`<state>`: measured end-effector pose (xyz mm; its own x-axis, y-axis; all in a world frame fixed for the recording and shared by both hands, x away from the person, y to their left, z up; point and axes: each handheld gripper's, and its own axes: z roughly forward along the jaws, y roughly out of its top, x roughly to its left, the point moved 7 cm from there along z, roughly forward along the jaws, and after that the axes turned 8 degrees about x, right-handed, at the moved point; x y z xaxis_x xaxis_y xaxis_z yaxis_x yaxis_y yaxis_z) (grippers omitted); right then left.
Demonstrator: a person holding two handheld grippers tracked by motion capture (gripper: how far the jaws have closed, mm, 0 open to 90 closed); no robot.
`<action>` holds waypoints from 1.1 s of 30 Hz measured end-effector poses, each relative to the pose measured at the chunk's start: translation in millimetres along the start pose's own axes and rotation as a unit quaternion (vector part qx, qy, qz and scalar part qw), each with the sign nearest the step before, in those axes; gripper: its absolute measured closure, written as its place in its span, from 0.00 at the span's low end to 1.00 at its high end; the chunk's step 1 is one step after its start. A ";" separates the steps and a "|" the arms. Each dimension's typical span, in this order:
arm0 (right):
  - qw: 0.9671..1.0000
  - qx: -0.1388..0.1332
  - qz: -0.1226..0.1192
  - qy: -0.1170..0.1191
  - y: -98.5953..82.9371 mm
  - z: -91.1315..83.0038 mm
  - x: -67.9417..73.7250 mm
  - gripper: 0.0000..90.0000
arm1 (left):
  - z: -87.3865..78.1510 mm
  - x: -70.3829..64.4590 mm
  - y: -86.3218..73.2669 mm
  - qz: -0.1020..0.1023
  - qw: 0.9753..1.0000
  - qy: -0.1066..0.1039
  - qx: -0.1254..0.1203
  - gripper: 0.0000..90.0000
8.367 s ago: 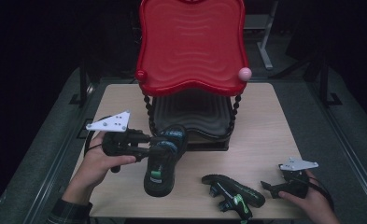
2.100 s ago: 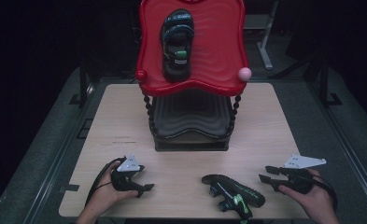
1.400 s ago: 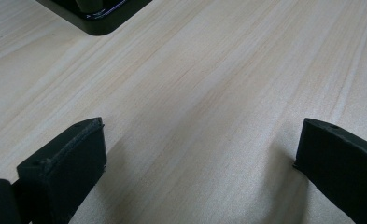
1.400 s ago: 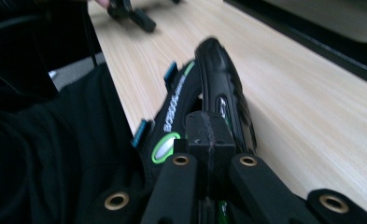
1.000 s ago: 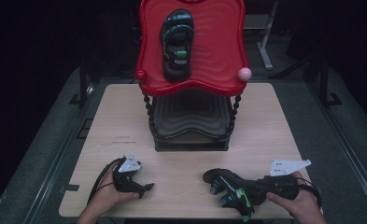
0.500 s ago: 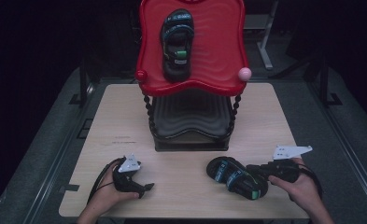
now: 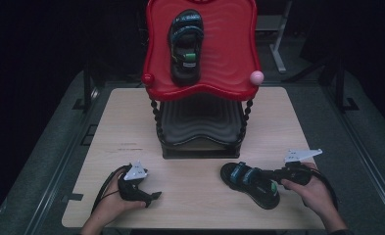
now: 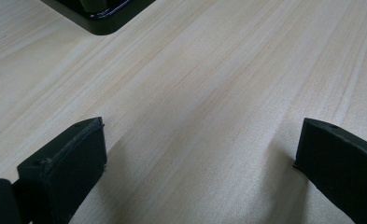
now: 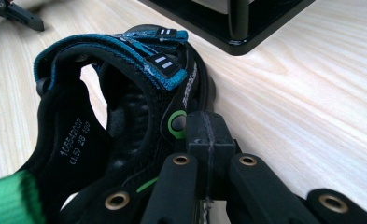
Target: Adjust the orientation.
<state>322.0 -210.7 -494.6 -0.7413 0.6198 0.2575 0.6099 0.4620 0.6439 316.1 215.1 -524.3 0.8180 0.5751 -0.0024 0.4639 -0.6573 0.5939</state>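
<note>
On table near front edge, right hand-held gripper (image 7: 273, 175) clamps sandal (image 7: 249, 183) strap; left hand-held gripper (image 7: 153, 197) agape.

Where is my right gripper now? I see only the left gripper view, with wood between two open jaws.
Observer: The right gripper is shut on the side edge of the sandal on the table.
Operator: Is there a second sandal?
Observer: Yes, the other sandal lies on the red top tray of the stand.
Operator: Is the lower shelf free?
Observer: The black lower tray looks empty.
</note>
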 end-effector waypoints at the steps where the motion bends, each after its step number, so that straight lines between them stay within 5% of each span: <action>1: 1.000 -0.002 0.000 -0.004 -0.9 -2.0 -0.8 1.00 | 0.1 -0.1 0.1 0.000 1.000 0.000 -0.001 0.01; 10: 1.000 -0.002 0.023 -0.014 -34.6 -19.8 -3.5 1.00 | 0.0 0.1 -0.1 0.001 1.000 -0.001 -0.001 0.01; 19: 1.000 0.013 0.018 -0.017 -50.4 -23.8 5.8 1.00 | 0.0 0.2 -0.1 0.001 1.000 -0.001 -0.002 0.01; 33: 0.999 0.036 -0.018 0.035 -56.5 -19.3 36.2 1.00 | 0.1 0.2 -0.1 0.001 1.000 -0.001 -0.002 0.01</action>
<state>255.3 -226.6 -507.7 -0.7797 0.5566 0.2870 0.5990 0.5291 0.6010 316.2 215.3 -524.4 0.8200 0.5724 -0.0027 0.4607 -0.6571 0.5966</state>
